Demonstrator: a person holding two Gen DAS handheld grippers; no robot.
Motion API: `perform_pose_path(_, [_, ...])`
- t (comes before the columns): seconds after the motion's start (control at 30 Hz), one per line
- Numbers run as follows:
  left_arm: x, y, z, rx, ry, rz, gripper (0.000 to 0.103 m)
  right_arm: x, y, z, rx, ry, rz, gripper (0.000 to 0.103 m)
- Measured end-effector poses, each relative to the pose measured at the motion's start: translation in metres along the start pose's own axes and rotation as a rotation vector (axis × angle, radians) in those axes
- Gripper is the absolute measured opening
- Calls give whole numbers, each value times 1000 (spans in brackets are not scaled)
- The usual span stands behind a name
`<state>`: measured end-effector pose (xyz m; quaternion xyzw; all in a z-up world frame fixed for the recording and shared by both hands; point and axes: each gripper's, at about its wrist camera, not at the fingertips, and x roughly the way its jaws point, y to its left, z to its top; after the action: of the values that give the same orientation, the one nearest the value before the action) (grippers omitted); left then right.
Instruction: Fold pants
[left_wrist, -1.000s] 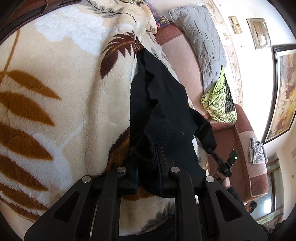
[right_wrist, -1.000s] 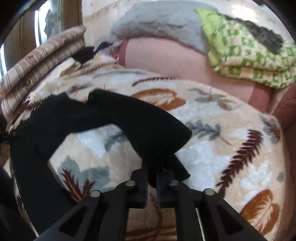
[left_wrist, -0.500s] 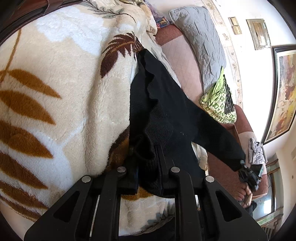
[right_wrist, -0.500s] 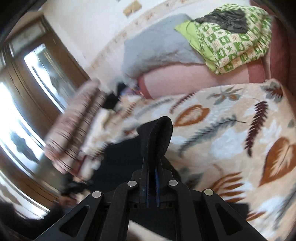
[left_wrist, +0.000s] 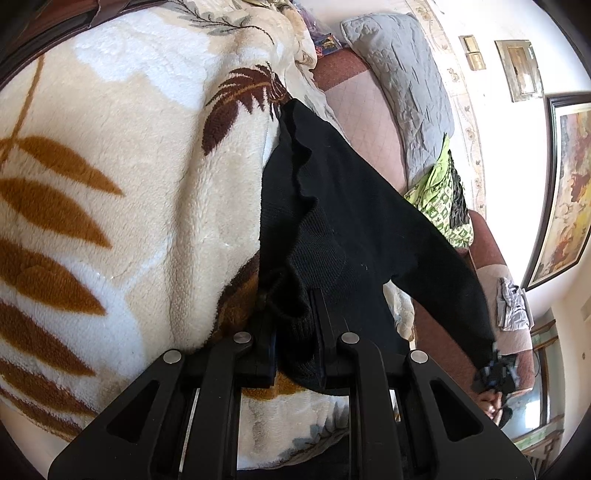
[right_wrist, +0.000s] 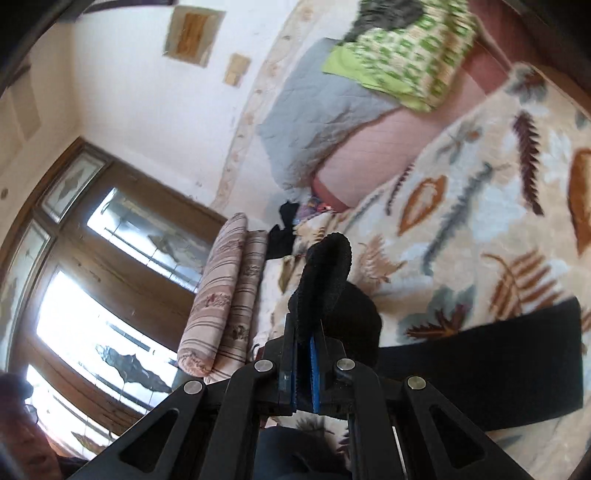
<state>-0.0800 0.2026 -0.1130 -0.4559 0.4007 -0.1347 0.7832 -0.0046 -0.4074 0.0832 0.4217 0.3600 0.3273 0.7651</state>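
Jaws, left gripper (left_wrist: 291, 321): clamped on a bunched fold of the black pants (left_wrist: 354, 221), lower centre of frame.
Jaws, right gripper (right_wrist: 303, 332): pressed together on a pants edge, which stood up above the fingertips.
Pants: stretched from frame centre toward the lower right, over the leaf-print blanket (left_wrist: 129, 184).
Surroundings: grey pillow (left_wrist: 402, 85) and green patterned cloth (left_wrist: 439, 206) at upper right.

walls: white plaster wall (right_wrist: 140, 96) catching daylight | windows: tall wood-framed glass doors (right_wrist: 110, 266) glowing bright | furniture: pink quilted sofa back (left_wrist: 369, 122) carrying grey quilted cushion (left_wrist: 402, 81) | art: dark-framed painting (left_wrist: 569, 192) hanging at right
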Motion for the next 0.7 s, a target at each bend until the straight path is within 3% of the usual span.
perform_pose_path(0.13, [1, -1, 2, -1, 12, 2, 14, -1, -47, 21, 75, -27, -90, 5])
perform_pose_path(0.4, [0, -15, 4, 101, 38, 58, 16, 29, -127, 70, 118, 2, -413, 5])
perform_pose_path(0.57, [-9, -30, 3, 177, 42, 109, 31, 46, -148, 90, 74, 16, -565, 5])
perform_pose_path(0.63, [-16, -33, 0, 196, 16, 126, 44, 51, -152, 94, 65, 22, -600, 5])
perform_pose_path(0.7, [-25, -33, -5, 202, -9, 135, 45, 54, -152, 95, 29, 31, -663, 5])
